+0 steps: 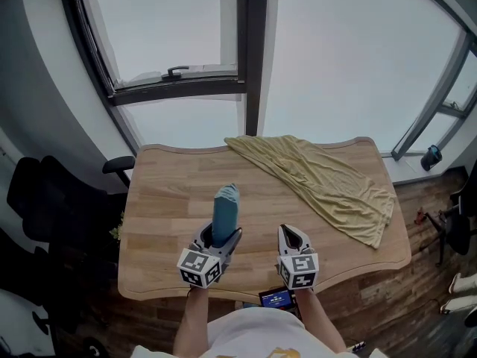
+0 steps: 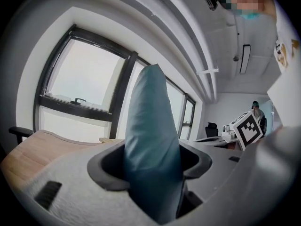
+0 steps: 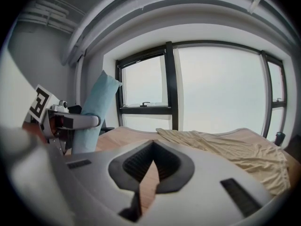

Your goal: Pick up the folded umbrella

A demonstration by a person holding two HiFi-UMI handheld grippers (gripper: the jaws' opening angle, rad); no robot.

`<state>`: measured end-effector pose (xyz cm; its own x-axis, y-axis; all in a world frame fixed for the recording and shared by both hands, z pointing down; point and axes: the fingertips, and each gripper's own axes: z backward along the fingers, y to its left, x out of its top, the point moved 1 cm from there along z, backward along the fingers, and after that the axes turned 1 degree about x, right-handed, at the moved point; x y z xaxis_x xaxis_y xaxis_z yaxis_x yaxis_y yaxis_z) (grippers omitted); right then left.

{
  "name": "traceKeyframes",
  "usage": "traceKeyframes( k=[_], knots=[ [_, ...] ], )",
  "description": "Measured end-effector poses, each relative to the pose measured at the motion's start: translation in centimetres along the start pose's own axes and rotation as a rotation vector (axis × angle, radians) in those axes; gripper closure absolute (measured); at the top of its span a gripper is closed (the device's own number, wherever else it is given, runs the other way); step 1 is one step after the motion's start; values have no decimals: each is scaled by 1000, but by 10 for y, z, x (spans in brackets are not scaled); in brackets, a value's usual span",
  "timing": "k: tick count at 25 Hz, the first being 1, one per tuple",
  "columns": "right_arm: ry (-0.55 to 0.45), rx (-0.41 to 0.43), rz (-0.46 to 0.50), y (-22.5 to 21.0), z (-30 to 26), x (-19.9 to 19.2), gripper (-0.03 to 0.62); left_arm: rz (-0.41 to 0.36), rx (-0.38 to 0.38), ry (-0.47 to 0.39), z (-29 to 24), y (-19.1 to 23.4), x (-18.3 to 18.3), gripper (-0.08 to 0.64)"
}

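Observation:
The folded umbrella (image 1: 226,213) is a teal fabric bundle, lifted off the wooden table (image 1: 171,192) and tilted up and away from me. My left gripper (image 1: 221,239) is shut on its lower part; in the left gripper view the umbrella (image 2: 153,145) fills the gap between both jaws of the left gripper (image 2: 150,161). My right gripper (image 1: 292,233) hovers just to its right, shut with nothing in it, its pads meeting at the tips (image 3: 151,147). From the right gripper view the umbrella (image 3: 96,114) rises at the left.
A crumpled yellow-beige cloth (image 1: 328,181) lies across the table's back right part. A black office chair (image 1: 52,200) stands left of the table. Large windows (image 1: 179,73) run behind it. A small device with a blue screen (image 1: 276,298) sits at the near edge.

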<state>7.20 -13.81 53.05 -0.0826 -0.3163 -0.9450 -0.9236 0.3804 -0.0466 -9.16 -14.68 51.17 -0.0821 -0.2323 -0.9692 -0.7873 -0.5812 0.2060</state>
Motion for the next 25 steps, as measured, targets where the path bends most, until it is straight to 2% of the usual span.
traceKeyframes(
  k=[9,25],
  knots=[
    [-22,21,29,12,12,7,583,17,5,-92,21,-6,18,261],
    [-30,31,33,14,29,5,583,20,8,-115,33,-16,19,261]
  ],
)
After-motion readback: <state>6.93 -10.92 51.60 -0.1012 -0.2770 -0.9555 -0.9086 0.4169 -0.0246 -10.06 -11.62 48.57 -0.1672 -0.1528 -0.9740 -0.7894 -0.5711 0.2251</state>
